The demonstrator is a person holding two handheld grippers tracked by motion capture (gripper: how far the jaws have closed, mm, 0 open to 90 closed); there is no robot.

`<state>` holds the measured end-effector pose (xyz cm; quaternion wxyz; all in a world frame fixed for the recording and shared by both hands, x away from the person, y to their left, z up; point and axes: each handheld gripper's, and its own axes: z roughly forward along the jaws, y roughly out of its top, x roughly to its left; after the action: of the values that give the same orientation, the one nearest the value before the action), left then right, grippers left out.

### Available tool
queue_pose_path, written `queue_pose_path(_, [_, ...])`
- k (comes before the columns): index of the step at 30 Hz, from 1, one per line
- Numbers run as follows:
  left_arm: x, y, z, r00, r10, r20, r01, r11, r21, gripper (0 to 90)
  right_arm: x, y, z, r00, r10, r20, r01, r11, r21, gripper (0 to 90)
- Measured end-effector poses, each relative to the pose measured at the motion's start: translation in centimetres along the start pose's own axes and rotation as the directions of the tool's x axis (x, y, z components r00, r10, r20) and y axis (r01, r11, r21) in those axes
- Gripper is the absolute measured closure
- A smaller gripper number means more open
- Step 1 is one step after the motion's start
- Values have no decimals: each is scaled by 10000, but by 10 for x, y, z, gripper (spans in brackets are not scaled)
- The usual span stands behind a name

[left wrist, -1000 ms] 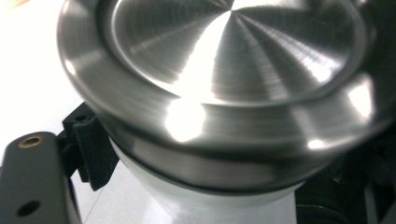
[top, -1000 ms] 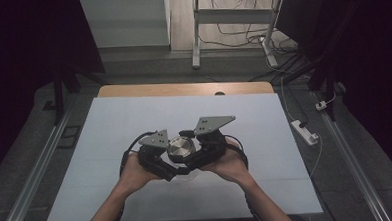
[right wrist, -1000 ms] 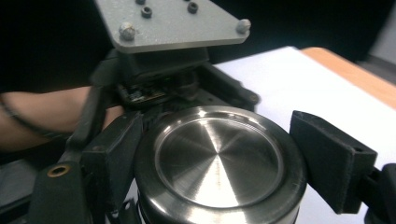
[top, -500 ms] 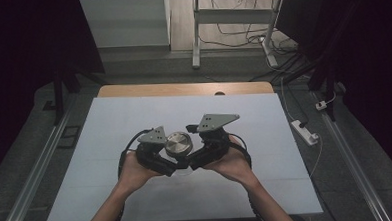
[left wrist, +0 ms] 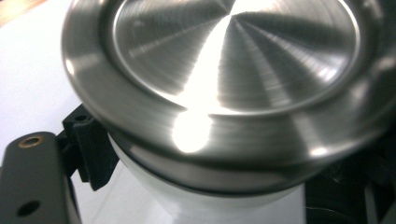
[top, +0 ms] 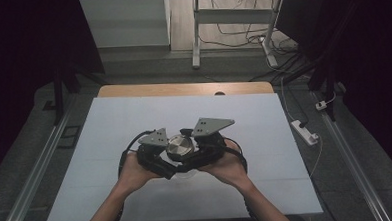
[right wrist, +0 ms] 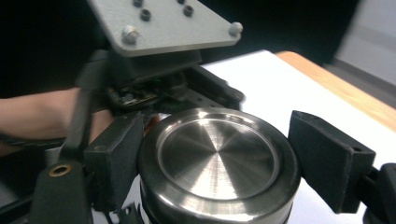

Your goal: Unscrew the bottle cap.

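Your hands come in over the near edge of the tabletop (top: 110,144), meeting at its middle around a jar with a steel lid (right wrist: 218,158). The lid looks seated on the pale body, so opening it seems not yet done. Your right gripper (right wrist: 219,163) brackets the lid, one jaw touching, the other apart. Whether your left gripper (top: 153,155) clamps the body below, you cannot tell.

Silver brushed-steel lid (right wrist: 218,161), fine concentric rings, bright glare spots. White jar body (left wrist: 205,205) beneath. Black left gripper (top: 158,159) and right gripper (top: 201,153), grey plates on top. Pale blue-white table (top: 264,122), tan wooden far edge.
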<state>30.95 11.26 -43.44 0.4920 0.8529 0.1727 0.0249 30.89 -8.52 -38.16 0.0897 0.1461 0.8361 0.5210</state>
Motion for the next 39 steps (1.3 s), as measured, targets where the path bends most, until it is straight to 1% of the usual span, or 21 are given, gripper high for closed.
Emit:
queue_pose_path(1, [0, 0, -1, 9997, 19, 236, -17, 10000, -85, 152, -2, 0, -2, 9994, 37, -333, -40, 10000, -85, 200])
queue_pose_path(2, [0, 1, -2, 9989, 84, 459, -78, 9999, -134, 152, -2, 0, -2, 9994, 37, -333, -40, 10000, -85, 200])
queue_pose_path(4, [-2, 2, -3, 9968, 194, 776, -180, 9997, -188, 152, -7, 0, -5, 9954, 61, -952, -83, 9997, -225, 201])
queue_pose_path(7, [-3, 3, -3, 9941, 324, 1032, -309, 9994, -161, 152, -10, 0, -8, 9871, 114, -1597, -167, 9993, -323, 201])
queue_pose_path(8, [-3, 3, -3, 9935, 337, 1092, -323, 9994, -142, 152, -11, 0, -9, 9846, -49, -1750, -15, 9993, -365, 201])
queue_pose_path(9, [-3, 3, -2, 9919, 427, 1199, -416, 9991, -125, 152, -11, 0, -10, 9831, -164, -1825, 102, 9993, -347, 201])
queue_pose_path(11, [-4, 3, -2, 9911, 466, 1250, -456, 9989, -108, 152, -11, 0, -11, 9796, -393, -1973, 320, 9987, -401, 202])
queue_pose_path(14, [-4, 3, -2, 9914, 534, 1198, -527, 9986, -94, 152, -13, 0, -12, 9772, -383, -2087, 290, 9985, -474, 202])
queue_pose_path(16, [-4, 3, -2, 9929, 496, 1082, -489, 9988, -87, 152, -14, -1, -12, 9766, -354, -2121, 260, 9985, -472, 201])
queue_pose_path(18, [-3, 2, -2, 9945, 456, 943, -453, 9990, -53, 152, -15, -2, -11, 9787, -336, -2024, 245, 9986, -475, 201])
queue_pose_path(19, [-3, 2, -2, 9951, 420, 894, -418, 9991, -36, 152, -15, -2, -10, 9813, -337, -1894, 259, 9987, -434, 202])
queue_pose_path(22, [-2, 2, -1, 9965, 379, 741, -380, 9993, 9, 152, -15, -3, -9, 9834, -349, -1783, 275, 9987, -435, 202])
queue_pose_path(23, [-2, 1, -1, 9974, 351, 627, -354, 9994, 30, 152, -16, -3, -9, 9846, -265, -1730, 185, 9987, -477, 202])
queue_pose_path(25, [-2, 1, -1, 9977, 355, 577, -359, 9993, 54, 152, -16, -3, -9, 9852, -229, -1699, 138, 9984, -545, 202])
queue_pose_path(26, [-2, 1, -1, 9980, 356, 529, -361, 9993, 80, 152, -17, -3, -10, 9860, -123, -1666, 18, 9980, -634, 202])
queue_pose_path(30, [-2, 1, -1, 9981, 390, 472, -395, 9992, 97, 153, -16, -3, -10, 9874, -145, -1573, 31, 9974, -726, 203])
queue_pose_path(32, [-2, 1, -2, 9982, 401, 439, -406, 9991, 118, 152, -16, -3, -11, 9890, -154, -1469, 31, 9965, -834, 203])
queue_pose_path(34, [-2, 1, -2, 9986, 385, 351, -390, 9992, 128, 152, -19, -2, -15, 9908, -45, -1352, -96, 9946, -1032, 203])
queue_pose_path(36, [-1, 1, -2, 9986, 412, 341, -416, 9991, 117, 152, -20, -2, -16, 9918, 2, -1280, -138, 9944, -1050, 203])
queue_pose_path(37, [-1, 1, -3, 9987, 381, 326, -384, 9992, 105, 152, -21, -2, -17, 9934, 58, -1149, -180, 9943, -1050, 203])
queue_pose_path(39, [-1, 1, -3, 9988, 377, 316, -379, 9992, 86, 152, -23, -3, -18, 9938, 119, -1110, -237, 9941, -1063, 203])
